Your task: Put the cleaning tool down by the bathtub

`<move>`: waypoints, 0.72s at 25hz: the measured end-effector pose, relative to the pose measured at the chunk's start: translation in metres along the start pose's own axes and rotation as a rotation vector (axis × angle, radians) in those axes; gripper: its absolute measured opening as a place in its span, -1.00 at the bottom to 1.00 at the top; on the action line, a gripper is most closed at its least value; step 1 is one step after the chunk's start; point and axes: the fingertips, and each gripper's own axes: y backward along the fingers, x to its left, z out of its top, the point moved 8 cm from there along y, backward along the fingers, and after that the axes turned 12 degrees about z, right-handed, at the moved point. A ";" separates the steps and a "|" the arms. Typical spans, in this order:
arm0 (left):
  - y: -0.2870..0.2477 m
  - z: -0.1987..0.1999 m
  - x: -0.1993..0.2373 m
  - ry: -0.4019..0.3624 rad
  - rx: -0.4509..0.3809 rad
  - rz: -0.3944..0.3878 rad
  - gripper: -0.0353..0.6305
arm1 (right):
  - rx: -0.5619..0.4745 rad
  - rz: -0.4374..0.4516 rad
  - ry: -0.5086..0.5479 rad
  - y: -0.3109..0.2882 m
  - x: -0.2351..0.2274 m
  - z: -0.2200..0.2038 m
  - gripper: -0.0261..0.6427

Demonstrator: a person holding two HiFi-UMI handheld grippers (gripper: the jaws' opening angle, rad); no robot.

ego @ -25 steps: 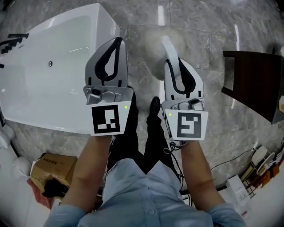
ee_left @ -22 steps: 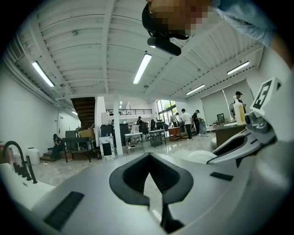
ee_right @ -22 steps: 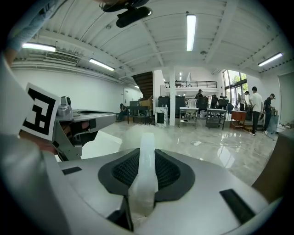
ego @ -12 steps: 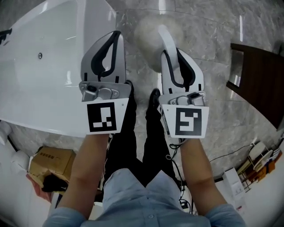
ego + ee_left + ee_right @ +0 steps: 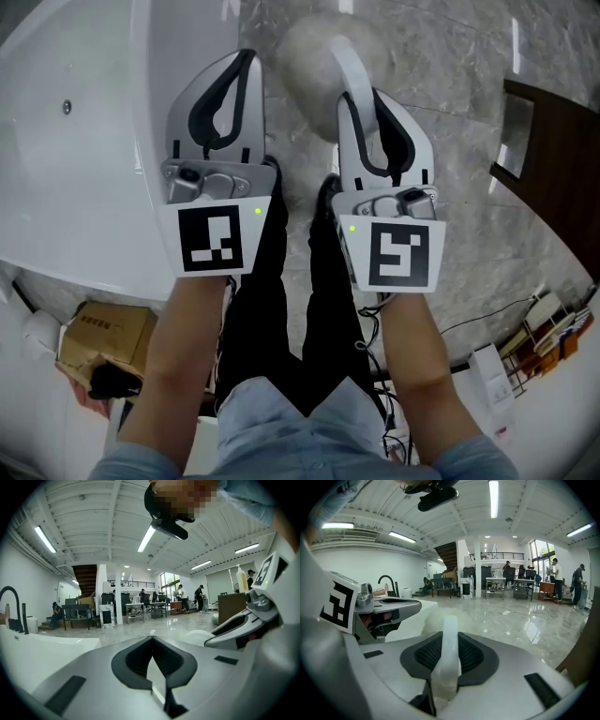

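The right claw [image 5: 347, 96] is clamped on the white handle [image 5: 343, 67] of the cleaning tool [image 5: 319, 49], a curved wand ending in a pale, fluffy round head [image 5: 302, 45]. In the right gripper view the handle [image 5: 450, 648] stands upright between the dark ribbed pads, which press on it from both sides, and the head [image 5: 433, 617] shows just past the jaw tips. From the head view, the head hangs over the marble floor [image 5: 441, 84], just beside the outer edge of the white bathtub [image 5: 84, 141]; whether it touches the floor cannot be told

The left claw [image 5: 246, 58] is closed with nothing in it: in the left gripper view its tips [image 5: 151, 638] meet, with only floor showing through the gap behind them. It sits over the bathtub's rim, level with the right claw and near it. A black faucet [image 5: 10, 603] rises at the bathtub's far side [image 5: 42, 645]

A dark wooden cabinet [image 5: 558, 169] stands on the floor well off to the right, and a cardboard box [image 5: 94, 336] lies by the bathtub's near end
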 end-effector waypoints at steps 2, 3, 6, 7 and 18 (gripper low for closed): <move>-0.003 -0.014 -0.001 0.005 0.003 -0.002 -0.85 | 0.010 -0.006 -0.007 -0.005 -0.003 -0.013 -0.62; -0.004 -0.021 -0.001 0.006 0.006 -0.004 -0.85 | 0.014 -0.009 -0.009 -0.008 -0.004 -0.020 -0.62; -0.008 -0.043 -0.003 0.004 0.017 -0.010 -0.85 | 0.025 -0.018 -0.016 -0.017 -0.008 -0.039 -0.62; -0.009 -0.050 -0.004 0.007 0.022 -0.009 -0.85 | 0.033 -0.019 -0.020 -0.019 -0.009 -0.046 -0.62; -0.022 -0.137 -0.008 0.010 0.061 0.014 -0.85 | 0.073 -0.010 -0.044 -0.057 -0.018 -0.126 -0.62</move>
